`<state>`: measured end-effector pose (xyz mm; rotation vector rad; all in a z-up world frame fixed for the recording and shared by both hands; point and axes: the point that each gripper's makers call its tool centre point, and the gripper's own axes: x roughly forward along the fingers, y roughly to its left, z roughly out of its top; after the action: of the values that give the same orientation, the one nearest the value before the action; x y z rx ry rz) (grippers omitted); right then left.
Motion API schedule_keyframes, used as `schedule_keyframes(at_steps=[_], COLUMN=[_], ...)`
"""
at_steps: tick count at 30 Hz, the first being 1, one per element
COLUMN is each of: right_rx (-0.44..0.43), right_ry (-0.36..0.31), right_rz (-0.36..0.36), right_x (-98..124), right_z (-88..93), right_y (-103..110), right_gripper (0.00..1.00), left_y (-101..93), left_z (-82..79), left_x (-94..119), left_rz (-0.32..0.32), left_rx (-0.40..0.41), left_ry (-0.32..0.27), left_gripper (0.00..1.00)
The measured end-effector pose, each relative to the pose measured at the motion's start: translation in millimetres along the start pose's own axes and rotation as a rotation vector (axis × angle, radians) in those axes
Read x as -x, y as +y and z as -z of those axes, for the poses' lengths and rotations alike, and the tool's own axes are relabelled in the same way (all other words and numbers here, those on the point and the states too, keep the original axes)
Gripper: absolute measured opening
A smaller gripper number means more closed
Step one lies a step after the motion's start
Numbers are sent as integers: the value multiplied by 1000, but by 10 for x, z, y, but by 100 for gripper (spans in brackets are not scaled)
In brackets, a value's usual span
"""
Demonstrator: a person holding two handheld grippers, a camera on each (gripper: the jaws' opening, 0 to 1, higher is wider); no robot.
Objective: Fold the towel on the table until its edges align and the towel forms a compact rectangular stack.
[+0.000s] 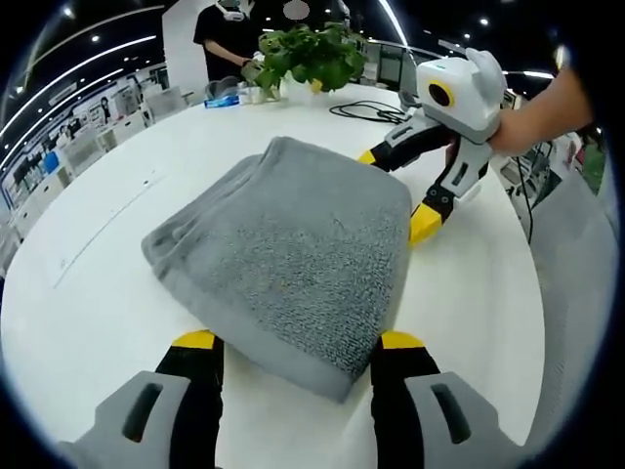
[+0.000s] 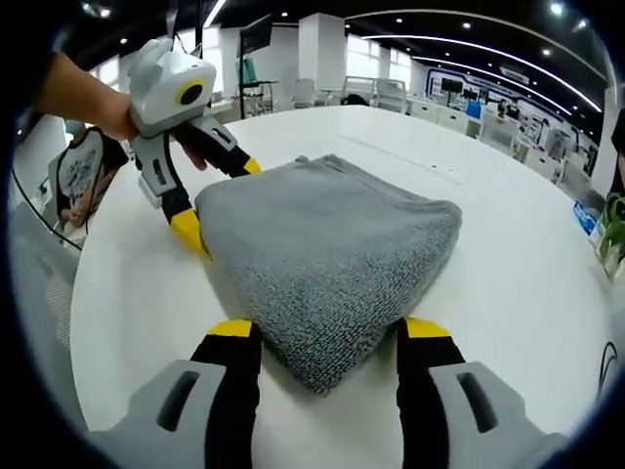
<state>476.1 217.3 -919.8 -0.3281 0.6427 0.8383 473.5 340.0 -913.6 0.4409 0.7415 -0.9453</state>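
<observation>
A grey towel [image 1: 293, 254], folded into a thick rectangular stack, lies on the white round table [image 1: 98, 244]. My left gripper [image 1: 298, 342] is open, and its yellow-tipped jaws straddle the towel's near corner. My right gripper [image 1: 395, 191], held by a hand, is open at the towel's far right edge. In the right gripper view the same towel [image 2: 332, 244] lies ahead, its near corner between the spread jaws of my right gripper [image 2: 329, 332]. My left gripper [image 2: 220, 200] stands open at the towel's far left corner.
A potted plant [image 1: 311, 54], a blue packet [image 1: 223, 100] and a black cable [image 1: 376, 112] sit at the table's far side, where a person [image 1: 225, 39] stands. Bare table surface [image 2: 508, 225] lies around the towel. Office desks fill the background.
</observation>
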Motion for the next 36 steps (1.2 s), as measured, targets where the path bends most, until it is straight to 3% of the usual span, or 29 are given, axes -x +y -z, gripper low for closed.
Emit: schedule_keyframes(at_steps=[12, 36], right_rx=[-7, -18], right_ry=[-4, -12], right_rz=[3, 5], right_x=[-47, -10], right_z=[-2, -48], right_y=[-130, -127], right_gripper=[56, 57], left_y=[72, 99], left_z=[-44, -103], left_x=[-55, -18], left_rz=[-2, -20], left_rx=[5, 42], left_ry=[-2, -35], left_gripper=[63, 66])
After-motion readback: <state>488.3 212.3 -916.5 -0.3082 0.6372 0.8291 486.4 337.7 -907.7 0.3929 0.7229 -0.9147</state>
